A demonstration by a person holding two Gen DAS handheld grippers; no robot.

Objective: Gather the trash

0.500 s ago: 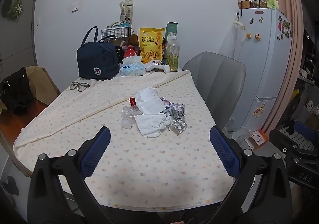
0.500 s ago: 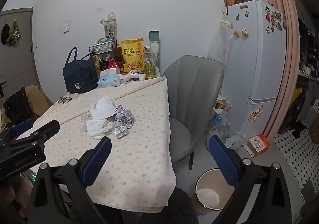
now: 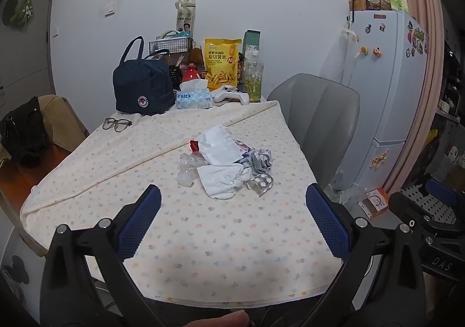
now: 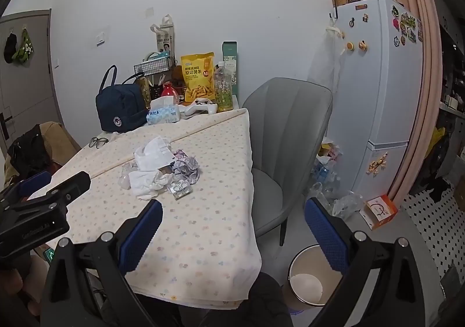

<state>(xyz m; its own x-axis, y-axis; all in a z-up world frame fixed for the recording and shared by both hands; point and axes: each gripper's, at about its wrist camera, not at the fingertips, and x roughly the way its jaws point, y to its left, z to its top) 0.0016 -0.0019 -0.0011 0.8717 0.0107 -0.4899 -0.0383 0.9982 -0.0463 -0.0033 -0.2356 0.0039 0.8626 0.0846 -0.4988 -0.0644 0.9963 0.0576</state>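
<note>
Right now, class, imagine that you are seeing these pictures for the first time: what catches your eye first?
A heap of crumpled trash sits mid-table on the flowered tablecloth. At the far end, a bright yellow snack bag stands beside a navy bag. A white bin waits on the floor by the grey chair.

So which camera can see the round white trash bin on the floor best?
The right wrist view: the round white trash bin shows open-topped on the floor beside the table, partly behind a hand-held gripper finger. The left wrist view does not show it at all.
</note>
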